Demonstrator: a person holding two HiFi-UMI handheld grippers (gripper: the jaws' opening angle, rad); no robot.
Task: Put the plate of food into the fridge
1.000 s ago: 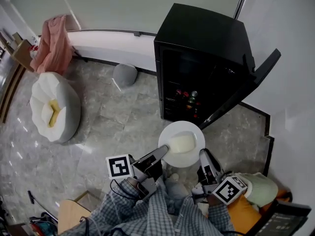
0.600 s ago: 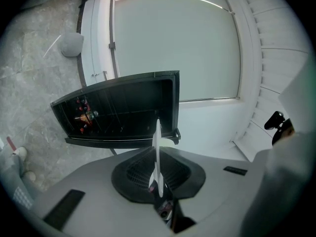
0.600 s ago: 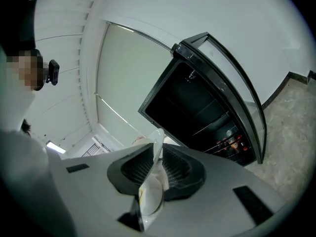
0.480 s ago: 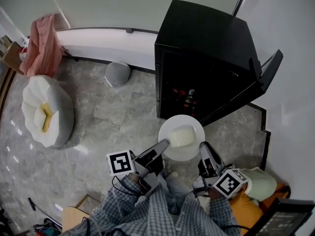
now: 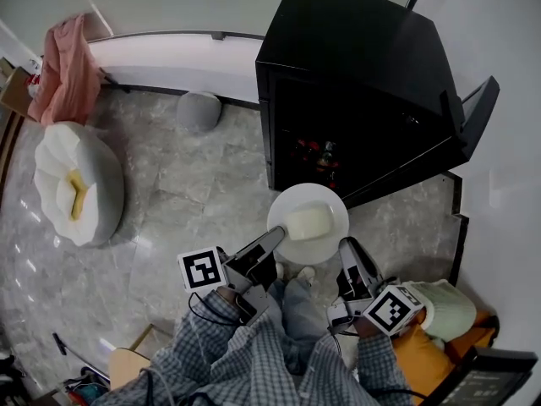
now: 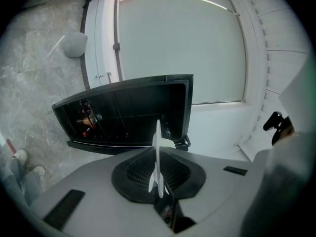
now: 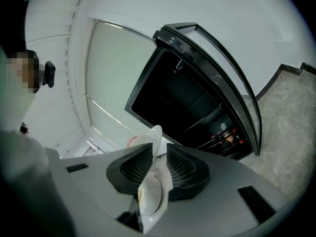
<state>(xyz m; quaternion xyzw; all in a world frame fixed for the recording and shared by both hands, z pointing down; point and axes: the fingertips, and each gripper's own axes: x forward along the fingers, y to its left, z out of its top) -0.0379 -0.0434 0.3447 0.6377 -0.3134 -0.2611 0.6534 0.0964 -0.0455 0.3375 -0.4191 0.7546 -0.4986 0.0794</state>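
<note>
A white plate (image 5: 292, 205) with a pale block of food (image 5: 308, 223) hangs in the air just in front of the open black fridge (image 5: 355, 83). My left gripper (image 5: 275, 242) is shut on the plate's near left rim. My right gripper (image 5: 347, 248) holds the near right rim. In the left gripper view the plate's rim (image 6: 157, 152) stands edge-on between the pads, with the fridge's open inside (image 6: 123, 112) beyond. In the right gripper view the rim (image 7: 150, 181) sits between the pads; these jaws are opening slightly. The fridge door (image 5: 478, 112) swings out to the right.
Bottles and cans (image 5: 317, 152) stand on a lower fridge shelf. A white beanbag (image 5: 72, 184), a grey cushion (image 5: 199, 108) and a pink cloth (image 5: 63, 66) lie on the marble floor to the left. A green and orange bundle (image 5: 444, 307) sits at right.
The plate and both grippers have come a little closer to the fridge's open front. Both grips look the same as before.
</note>
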